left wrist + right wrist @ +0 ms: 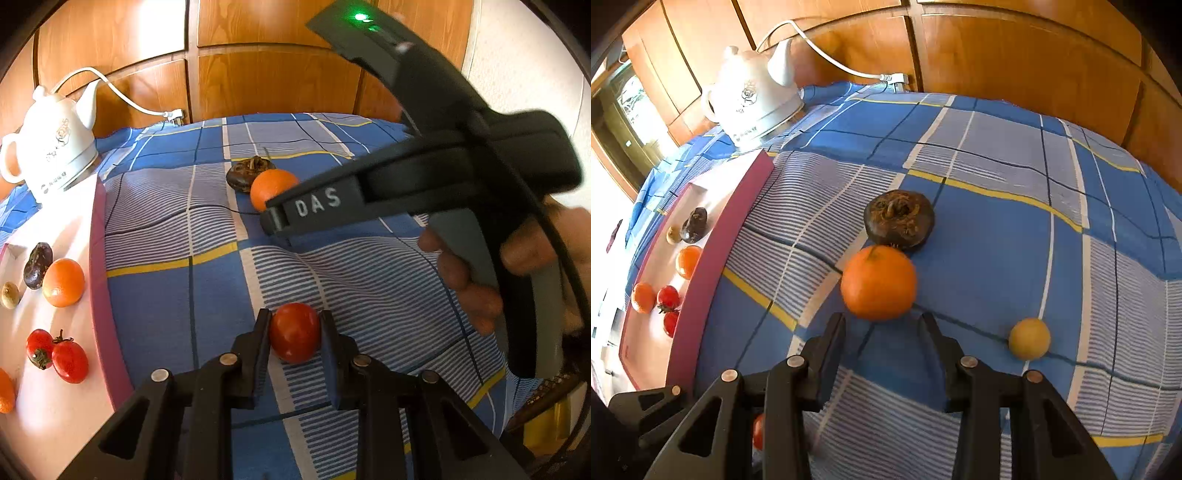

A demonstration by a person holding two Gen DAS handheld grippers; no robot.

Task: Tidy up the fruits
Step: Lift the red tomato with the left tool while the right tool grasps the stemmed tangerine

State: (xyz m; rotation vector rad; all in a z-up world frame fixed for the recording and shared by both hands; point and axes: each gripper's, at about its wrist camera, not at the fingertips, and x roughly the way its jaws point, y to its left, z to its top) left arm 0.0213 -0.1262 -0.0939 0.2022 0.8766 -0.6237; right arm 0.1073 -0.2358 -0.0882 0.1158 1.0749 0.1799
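My left hand-held gripper [294, 332] pinches a red tomato [294, 332]; my right hand-held gripper [882, 328] gapes empty, an orange [878, 282] at its twelve o'clock.

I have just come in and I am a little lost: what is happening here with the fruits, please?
A person is sorting fruits from a blue checked cloth onto a pink tray. The left tool has its fingers on both sides of a red tomato on the cloth. The right tool is open, just in front of an orange beside a dark brown fruit. A small yellow fruit also waits. Several fruits already lie on the tray.
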